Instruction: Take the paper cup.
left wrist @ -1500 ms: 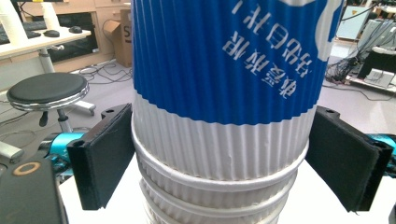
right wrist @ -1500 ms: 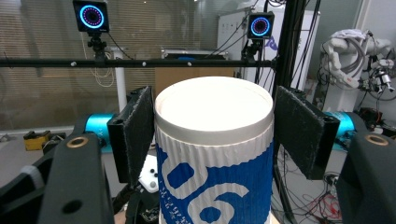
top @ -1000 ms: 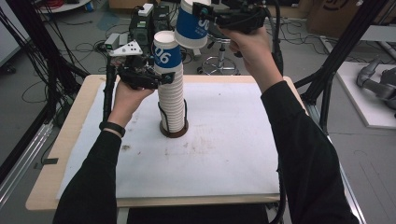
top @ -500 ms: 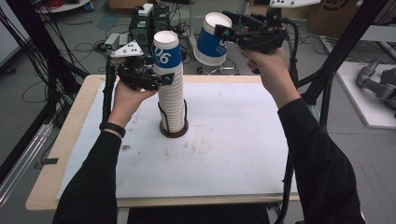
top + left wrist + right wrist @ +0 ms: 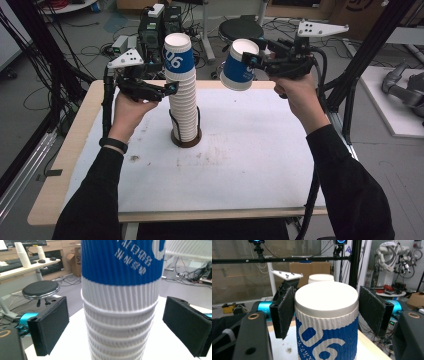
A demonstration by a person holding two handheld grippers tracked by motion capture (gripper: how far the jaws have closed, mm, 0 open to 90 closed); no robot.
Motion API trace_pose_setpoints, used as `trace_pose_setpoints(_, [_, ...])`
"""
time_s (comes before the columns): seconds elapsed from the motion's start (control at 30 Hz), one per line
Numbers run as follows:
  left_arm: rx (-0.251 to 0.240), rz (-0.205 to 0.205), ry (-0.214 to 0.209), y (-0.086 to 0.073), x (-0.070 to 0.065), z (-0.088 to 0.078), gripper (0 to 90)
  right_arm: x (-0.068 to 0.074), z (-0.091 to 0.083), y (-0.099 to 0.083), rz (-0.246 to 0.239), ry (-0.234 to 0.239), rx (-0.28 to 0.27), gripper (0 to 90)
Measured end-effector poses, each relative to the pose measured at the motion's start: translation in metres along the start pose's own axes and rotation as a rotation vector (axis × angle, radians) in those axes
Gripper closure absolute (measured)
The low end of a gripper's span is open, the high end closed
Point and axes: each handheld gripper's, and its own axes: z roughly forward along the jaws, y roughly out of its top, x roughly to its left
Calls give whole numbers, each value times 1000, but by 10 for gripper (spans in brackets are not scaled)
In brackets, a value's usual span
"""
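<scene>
The bench (image 5: 240, 190) lies wide and bare to the near and right sides of the tall stack of ribbed white cups (image 5: 184, 107), which stands upright in a dark ring left of the middle, its top cup banded blue. My left fingers (image 5: 50, 327) have just been opening and stand spread either side of the stack, clear of it. My right fingers (image 5: 284, 312) pinch a single blue-and-white cup (image 5: 240, 66), tilted, in the air over the far edge, right of the stack and apart from it.
</scene>
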Motion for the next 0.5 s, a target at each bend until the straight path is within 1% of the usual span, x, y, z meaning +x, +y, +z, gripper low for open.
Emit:
trace_pose_setpoints(0.07, [-6, 6, 9, -3, -2, -5, 67, 0, -3, -7, 2, -3, 1, 318])
trace_pose_setpoints(0.3, [-7, 15, 14, -15, -13, -19, 67, -1, -11, -30, 21, -9, 29, 318])
trace_pose_setpoints(0.43, [-19, 15, 7, -22, -20, -25, 67, 1, -15, -43, 33, -5, 36, 318])
trace_pose_setpoints(0.5, [-7, 18, 5, -26, -25, -27, 67, 3, -16, -50, 36, -4, 40, 318])
